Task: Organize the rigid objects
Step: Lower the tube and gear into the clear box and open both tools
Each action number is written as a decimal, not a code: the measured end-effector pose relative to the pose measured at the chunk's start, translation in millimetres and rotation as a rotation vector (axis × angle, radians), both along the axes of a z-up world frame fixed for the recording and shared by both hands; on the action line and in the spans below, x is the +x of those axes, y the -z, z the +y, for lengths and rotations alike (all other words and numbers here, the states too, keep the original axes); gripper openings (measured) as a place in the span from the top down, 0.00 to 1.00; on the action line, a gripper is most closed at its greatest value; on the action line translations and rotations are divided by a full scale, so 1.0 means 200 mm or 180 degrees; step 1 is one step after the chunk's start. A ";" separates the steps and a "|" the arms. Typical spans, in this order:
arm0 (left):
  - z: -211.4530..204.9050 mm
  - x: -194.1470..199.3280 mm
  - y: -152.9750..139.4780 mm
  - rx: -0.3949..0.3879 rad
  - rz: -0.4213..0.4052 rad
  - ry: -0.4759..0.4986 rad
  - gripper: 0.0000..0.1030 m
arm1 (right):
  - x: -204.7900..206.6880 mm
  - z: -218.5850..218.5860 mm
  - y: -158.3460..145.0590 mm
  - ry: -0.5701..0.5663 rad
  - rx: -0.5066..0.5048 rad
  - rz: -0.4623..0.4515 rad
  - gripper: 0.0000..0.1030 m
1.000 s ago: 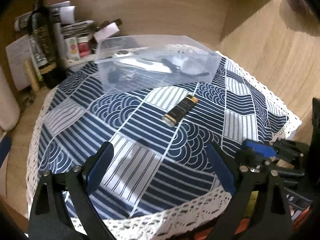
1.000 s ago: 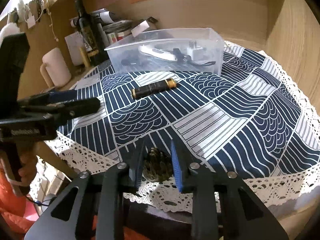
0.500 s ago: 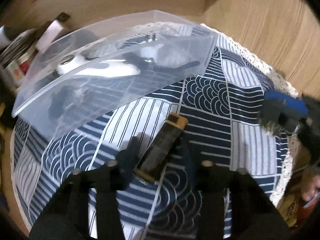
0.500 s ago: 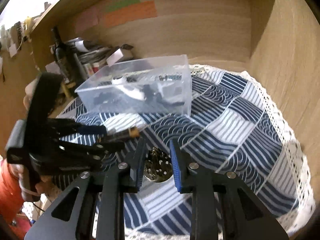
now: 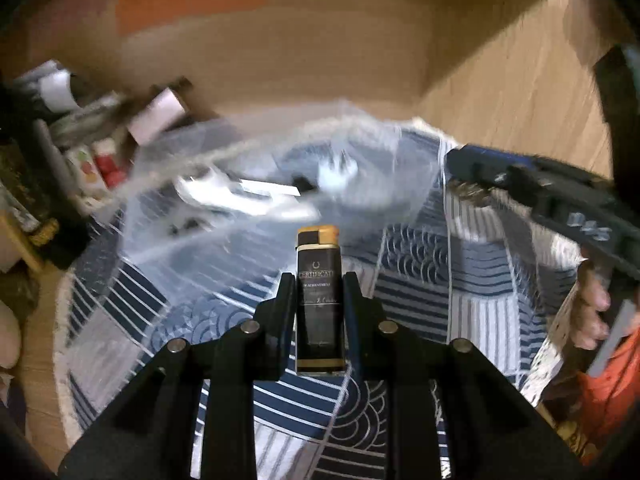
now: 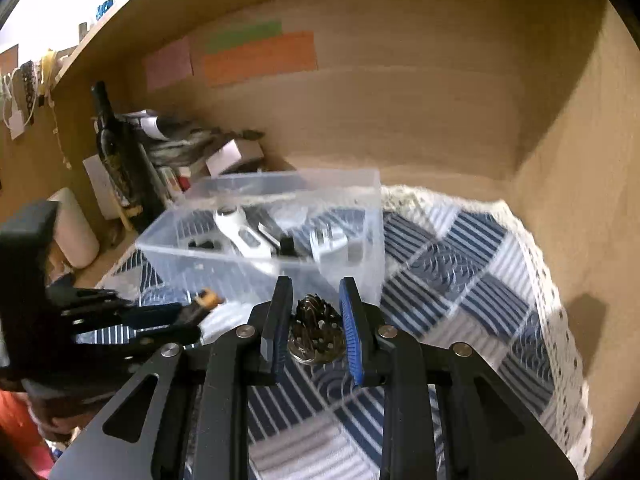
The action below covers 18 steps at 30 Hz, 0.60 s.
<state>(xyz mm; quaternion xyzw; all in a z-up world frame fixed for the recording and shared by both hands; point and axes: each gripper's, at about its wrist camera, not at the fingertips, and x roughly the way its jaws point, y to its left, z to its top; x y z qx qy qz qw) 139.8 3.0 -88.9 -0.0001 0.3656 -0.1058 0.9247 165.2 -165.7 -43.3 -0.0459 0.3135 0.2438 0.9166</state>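
Observation:
My left gripper (image 5: 317, 280) is shut on a black and gold lighter (image 5: 319, 280) and holds it above the blue patterned cloth (image 5: 420, 300), in front of the clear plastic box (image 5: 248, 184). My right gripper (image 6: 314, 294) is shut on a dark metal gear-like piece (image 6: 316, 334), close to the front wall of the clear box (image 6: 272, 248). The box holds a white tool (image 6: 240, 234) and other small parts. The left gripper with the lighter (image 6: 208, 300) shows at the left of the right wrist view; the right gripper (image 5: 532, 196) shows at the right of the left wrist view.
A dark bottle (image 6: 110, 136), papers and small boxes (image 6: 236, 156) stand at the back left against the wooden wall. A white cup (image 6: 76, 228) is at the left. The wooden side wall (image 6: 580, 200) rises on the right. The cloth has a lace edge (image 6: 560, 320).
My left gripper has closed on the lighter and lifted it off the cloth. My right gripper has carried the metal piece forward, close to the clear box.

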 end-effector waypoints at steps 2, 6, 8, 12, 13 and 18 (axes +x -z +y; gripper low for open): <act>0.04 0.00 -0.06 -0.0023 -0.0106 -0.0064 0.78 | 0.03 0.03 -0.03 -0.0022 -0.0011 -0.0053 0.79; 0.08 0.06 -0.16 -0.0045 -0.0269 -0.0186 0.78 | 0.10 0.11 -0.08 -0.0060 -0.0072 -0.0173 0.79; 0.10 0.09 -0.19 -0.0053 -0.0326 -0.0244 0.78 | 0.14 0.15 -0.09 -0.0083 -0.0092 -0.0201 0.79; 0.13 0.17 -0.22 -0.0092 -0.0367 -0.0260 0.78 | 0.22 0.20 -0.08 -0.0104 -0.0138 -0.0181 0.79; 0.15 0.20 -0.21 -0.0084 -0.0371 -0.0255 0.78 | 0.25 0.21 -0.06 -0.0098 -0.0163 -0.0168 0.79; 0.17 0.35 -0.10 -0.0118 -0.0150 -0.0253 0.78 | 0.34 0.25 0.03 -0.0082 -0.0263 -0.0052 0.79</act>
